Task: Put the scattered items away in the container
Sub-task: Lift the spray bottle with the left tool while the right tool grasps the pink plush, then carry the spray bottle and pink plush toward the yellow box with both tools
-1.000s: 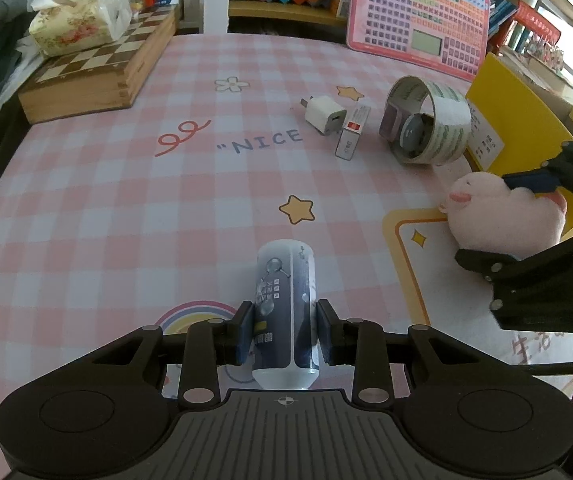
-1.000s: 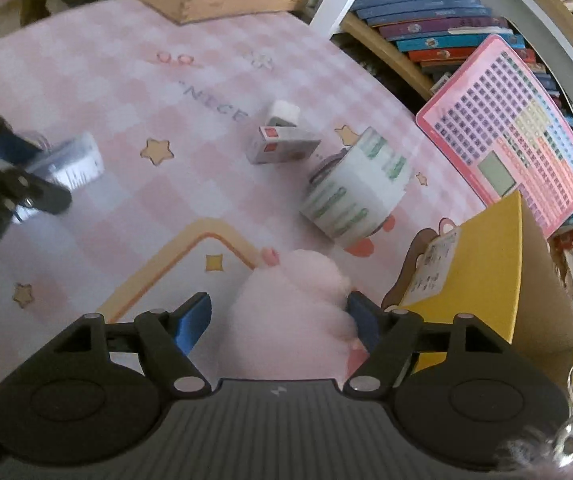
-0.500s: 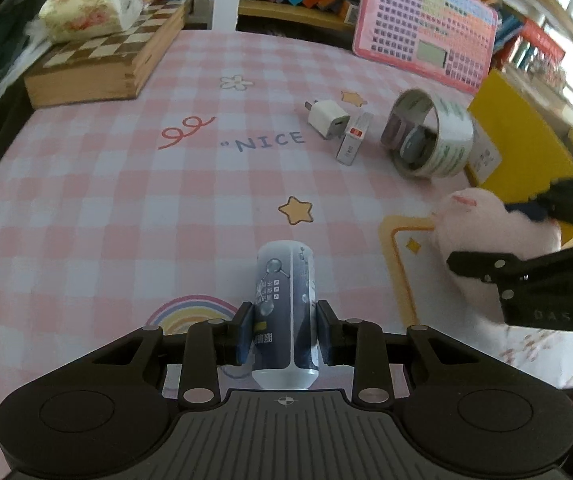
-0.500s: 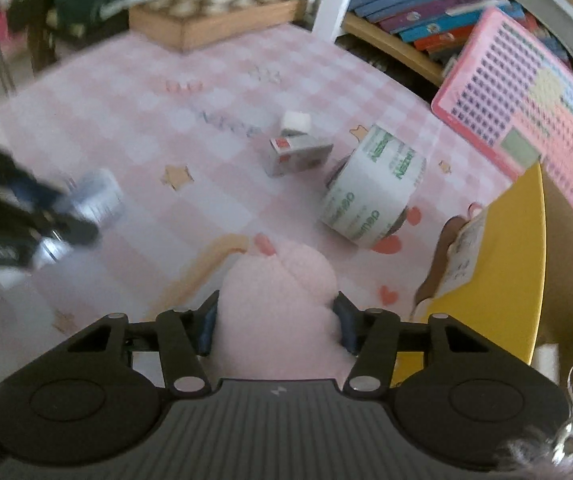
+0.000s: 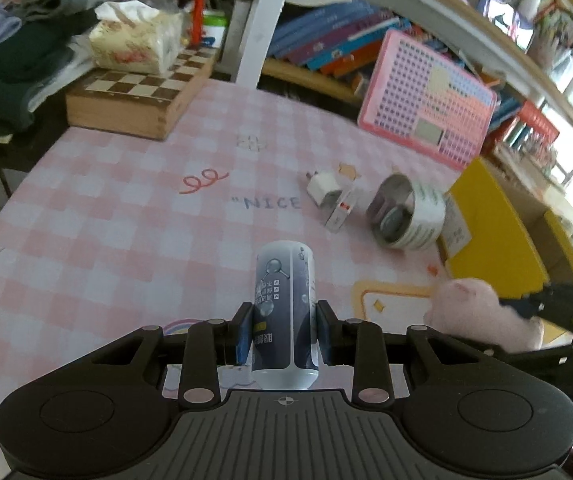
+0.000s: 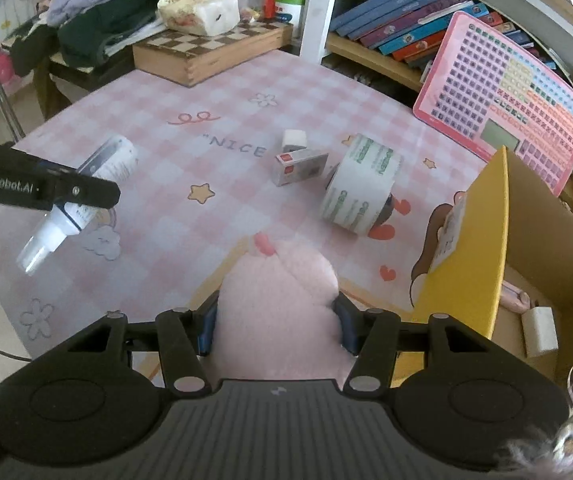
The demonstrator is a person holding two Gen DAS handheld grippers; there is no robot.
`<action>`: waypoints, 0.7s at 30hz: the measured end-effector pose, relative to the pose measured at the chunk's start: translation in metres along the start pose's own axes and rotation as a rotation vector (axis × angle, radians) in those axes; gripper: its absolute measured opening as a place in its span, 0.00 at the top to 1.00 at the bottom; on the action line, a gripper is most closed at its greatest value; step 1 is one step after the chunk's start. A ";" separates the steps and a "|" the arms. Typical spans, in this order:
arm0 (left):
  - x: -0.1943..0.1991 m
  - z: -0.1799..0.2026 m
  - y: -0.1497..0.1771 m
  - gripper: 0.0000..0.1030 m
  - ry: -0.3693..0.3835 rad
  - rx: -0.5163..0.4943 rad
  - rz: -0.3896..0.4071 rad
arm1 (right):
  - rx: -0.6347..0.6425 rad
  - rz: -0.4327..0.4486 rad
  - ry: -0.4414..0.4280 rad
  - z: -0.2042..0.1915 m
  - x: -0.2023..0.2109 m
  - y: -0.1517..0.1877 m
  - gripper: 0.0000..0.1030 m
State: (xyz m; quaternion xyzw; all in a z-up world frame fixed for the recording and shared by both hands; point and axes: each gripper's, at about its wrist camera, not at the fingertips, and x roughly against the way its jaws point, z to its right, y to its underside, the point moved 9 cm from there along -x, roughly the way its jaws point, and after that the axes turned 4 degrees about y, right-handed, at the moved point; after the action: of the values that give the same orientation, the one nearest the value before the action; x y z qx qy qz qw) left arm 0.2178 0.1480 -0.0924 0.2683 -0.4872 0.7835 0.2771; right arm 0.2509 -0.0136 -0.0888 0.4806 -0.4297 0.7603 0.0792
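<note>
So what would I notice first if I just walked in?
Probably the fluffy pink plush toy squeezed in the right tongs, beside the yellow box. Then the small spray bottle pinched in the left tongs, above the pink checked tablecloth.

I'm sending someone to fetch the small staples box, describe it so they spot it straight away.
On the pink checked tablecloth, look just right of the word "NICE". Between the white charger plug and the big tape roll lies the small box, flat, white-grey with a red end.
</note>
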 end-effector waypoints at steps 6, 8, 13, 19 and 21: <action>0.016 0.008 0.005 0.70 0.055 0.037 0.016 | -0.076 0.007 -0.030 -0.001 0.018 0.007 0.48; 0.021 0.010 0.009 0.70 0.070 0.051 0.017 | -0.110 0.008 -0.047 -0.002 0.024 0.011 0.48; 0.038 0.014 0.018 0.70 0.109 0.087 0.018 | -0.182 0.030 -0.107 -0.012 0.044 0.019 0.47; 0.060 0.016 0.028 0.70 0.111 0.078 0.033 | -0.190 0.039 -0.124 -0.029 0.057 0.027 0.47; 0.067 0.017 0.031 0.70 0.113 0.078 0.040 | -0.192 0.044 -0.127 -0.034 0.063 0.029 0.47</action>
State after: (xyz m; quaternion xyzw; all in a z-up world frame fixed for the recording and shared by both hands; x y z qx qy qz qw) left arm 0.1519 0.1328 -0.0587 0.2245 -0.4451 0.8213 0.2774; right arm 0.1803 -0.0253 -0.0613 0.5084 -0.5151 0.6854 0.0807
